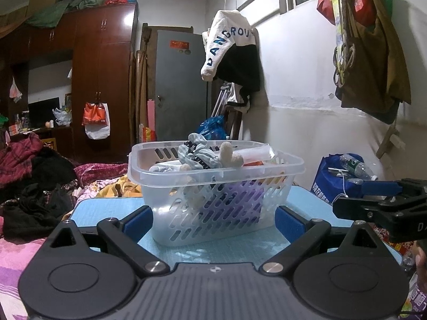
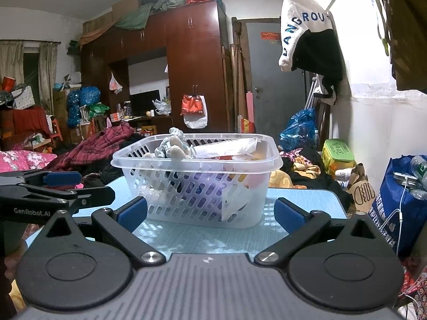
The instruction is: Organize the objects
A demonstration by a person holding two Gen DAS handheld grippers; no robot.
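Note:
A clear plastic basket (image 1: 186, 208) stands on a light blue table (image 1: 106, 208). It holds a striped cloth (image 1: 197, 154), a beige soft toy (image 1: 229, 156), a clear packet and other items. My left gripper (image 1: 213, 220) is open and empty, just in front of the basket. In the right wrist view the basket (image 2: 186, 200) stands on the same table (image 2: 307, 200). My right gripper (image 2: 210, 212) is open and empty in front of it. Each gripper shows at the side of the other's view, the right one (image 1: 347, 200) and the left one (image 2: 80, 189).
A bed with piled clothes (image 1: 34, 181) lies left of the table. A blue bag with bottles (image 1: 339, 178) stands at the right by the wall. A white and black jacket (image 1: 232, 50) hangs above. A dark wardrobe (image 1: 101, 80) and a grey door (image 1: 181, 85) are behind.

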